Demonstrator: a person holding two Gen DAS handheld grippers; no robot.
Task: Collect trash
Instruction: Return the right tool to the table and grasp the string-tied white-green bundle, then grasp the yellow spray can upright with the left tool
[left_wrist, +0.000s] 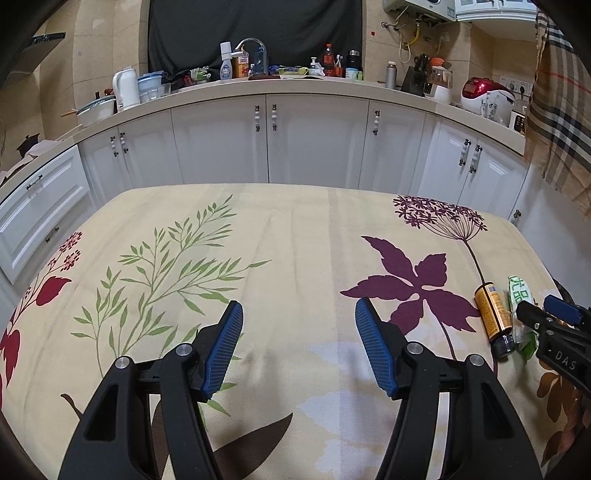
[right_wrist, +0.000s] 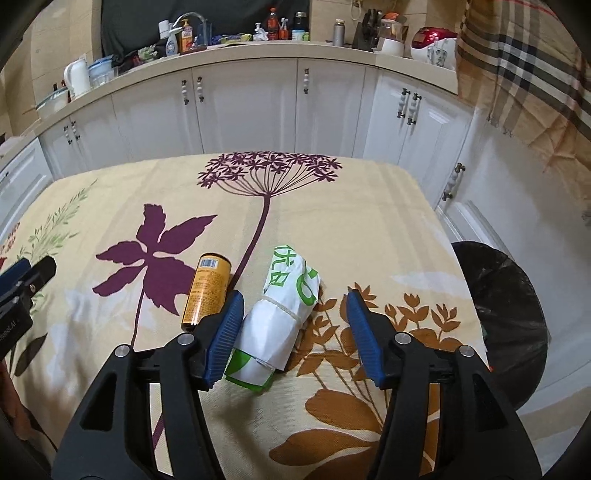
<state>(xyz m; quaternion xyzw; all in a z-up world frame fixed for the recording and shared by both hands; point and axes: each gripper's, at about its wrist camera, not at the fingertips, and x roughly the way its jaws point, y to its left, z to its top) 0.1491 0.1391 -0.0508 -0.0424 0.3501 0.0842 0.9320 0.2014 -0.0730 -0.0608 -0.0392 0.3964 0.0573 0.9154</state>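
Hovering over the floral tablecloth (right_wrist: 369, 206), the right gripper (right_wrist: 293, 306) stands released; its left pad lies against a rolled white-and-green wrapper (right_wrist: 284, 306) on the cloth, the right pad apart from it. Orange bottle (right_wrist: 207, 290) on its side just beside the wrapper. Left gripper (left_wrist: 299, 325) open over bare cloth. Black-lined bin (right_wrist: 509, 314) beside the table's right edge.
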